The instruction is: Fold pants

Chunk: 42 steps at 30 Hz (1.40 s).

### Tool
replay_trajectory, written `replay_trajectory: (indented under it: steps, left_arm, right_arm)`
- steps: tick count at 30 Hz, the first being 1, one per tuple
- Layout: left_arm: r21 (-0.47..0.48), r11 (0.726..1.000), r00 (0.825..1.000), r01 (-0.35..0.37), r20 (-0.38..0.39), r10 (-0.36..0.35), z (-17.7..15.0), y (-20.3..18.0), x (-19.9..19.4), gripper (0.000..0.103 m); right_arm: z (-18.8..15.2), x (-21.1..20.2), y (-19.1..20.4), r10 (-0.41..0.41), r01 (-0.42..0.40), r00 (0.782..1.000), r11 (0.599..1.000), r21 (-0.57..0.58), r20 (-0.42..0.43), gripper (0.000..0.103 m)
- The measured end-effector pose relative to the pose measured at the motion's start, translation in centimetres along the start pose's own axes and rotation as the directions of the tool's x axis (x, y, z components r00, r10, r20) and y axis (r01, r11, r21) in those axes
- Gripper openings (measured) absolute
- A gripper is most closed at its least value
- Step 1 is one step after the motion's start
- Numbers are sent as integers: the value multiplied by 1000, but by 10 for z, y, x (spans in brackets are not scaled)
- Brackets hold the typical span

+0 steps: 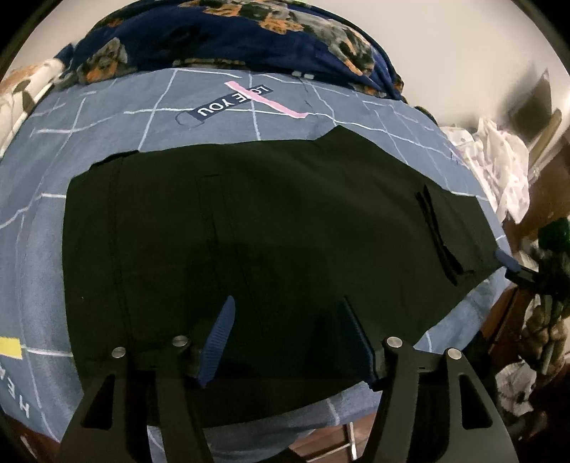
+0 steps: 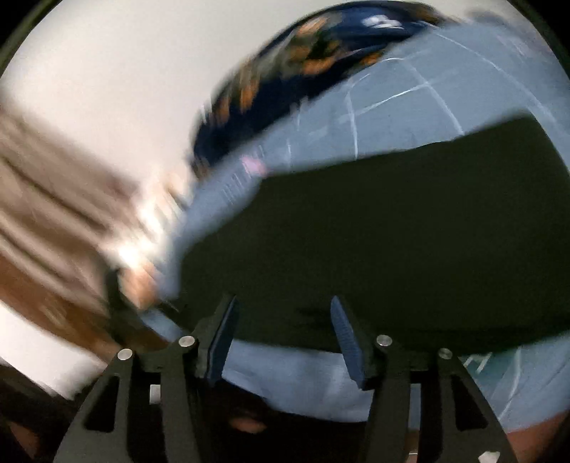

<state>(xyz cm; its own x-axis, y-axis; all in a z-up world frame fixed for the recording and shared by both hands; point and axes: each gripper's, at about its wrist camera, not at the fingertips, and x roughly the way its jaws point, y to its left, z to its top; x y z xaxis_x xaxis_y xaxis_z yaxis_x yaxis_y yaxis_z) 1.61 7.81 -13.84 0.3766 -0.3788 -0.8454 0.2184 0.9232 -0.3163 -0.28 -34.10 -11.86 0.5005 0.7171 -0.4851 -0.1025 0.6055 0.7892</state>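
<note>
Black pants [image 1: 270,231] lie flat across a blue bedsheet with white grid lines [image 1: 107,117]. My left gripper [image 1: 288,302] is open and empty, its blue-padded fingers over the near edge of the pants. In the right wrist view, which is motion-blurred, the pants [image 2: 392,231] fill the right and middle. My right gripper [image 2: 283,302] is open and empty, its fingers over the pants' near edge. The tip of the right gripper [image 1: 507,260] shows at the right end of the pants in the left wrist view.
A dark blue floral blanket [image 1: 249,32] is heaped at the far side of the bed. White printed cloth [image 1: 498,167] and clutter lie off the bed's right side. A white wall [image 2: 107,71] is behind. The bed's near edge runs just below the pants.
</note>
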Motion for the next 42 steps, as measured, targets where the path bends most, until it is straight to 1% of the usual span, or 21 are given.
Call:
replay_trajectory:
  steps: [1,3,5,6,8,12,15,18,20,21,23,25,27,31,34,37,39,41,42]
  left_arm:
    - [-9,1000,1000,6,2,-6,0,1,0,62]
    - [-13,1000,1000,9,4,-9,-1,2,0,63]
    - [-6,1000,1000,7,5,-7,-1,1,0,63]
    - [-1,1000,1000,5,5,-5,-1,0,0,63]
    - [5,1000,1000,1,7,-1,-2,-1,0,63]
    - [3,1000,1000,2,8,-2,-2,-1,1,63]
    - [-1,1000,1000,5,8,-5,-2,0,0,63]
    - [-5,1000,1000,7,6,-7,-2,1,0,63]
    - [-3,1000,1000,5,4,-5,-2,1,0,63]
    - [-1,1000,1000,2,0,-2,-2,2,-1,63]
    - [-3,1000,1000,-6,-7,6,-1,5,-3,63]
    - [-27,1000,1000,-4,-2,4,0,13,-9,63]
    - [-58,998,1000,-9,19,10,2,24,-18,63]
    - [-87,994,996,-59,63,65,5,46,-40,63]
    - [-106,990,992,-95,72,103,3,70,-55,63]
    - [-123,990,995,-67,59,75,-4,94,-62,63]
    - [-143,988,997,-65,37,71,-8,110,-60,63]
    - [-168,984,997,-53,38,60,-8,121,-57,63]
    - [-187,982,999,-11,41,19,-8,128,-55,63]
  right_arm:
    - [3,-11,-10,20,-23,999,998,61,42,56]
    - [5,-27,-25,18,-32,994,991,133,104,56]
    - [5,-32,-31,-20,1,992,988,154,123,56]
    - [4,-29,-32,-25,5,992,987,159,121,56]
    - [3,-19,-28,-14,-1,995,988,152,99,56]
    - [2,13,-7,-18,16,999,996,85,29,56]
    - [1,34,-1,-10,11,1000,998,63,-9,56]
    - [-2,50,-4,-42,45,998,997,64,-43,56]
    - [-8,63,-9,-62,69,993,995,73,-97,56]
    - [-12,68,-12,-78,87,990,993,75,-122,54]
    - [-15,65,-16,-52,63,993,993,98,-109,53]
    - [-15,64,-21,-28,42,993,990,131,-113,53]
    - [-16,63,-23,-15,31,994,988,149,-109,53]
    - [-15,62,-22,-6,23,995,987,158,-103,53]
    - [-13,57,-20,22,-9,997,987,160,-78,56]
    - [-11,50,-14,50,-41,997,988,149,-53,56]
    - [-9,48,-12,50,-43,998,989,143,-46,59]
    - [-8,48,-12,46,-39,998,989,146,-44,63]
    - [-9,49,-13,44,-36,998,987,155,-47,63]
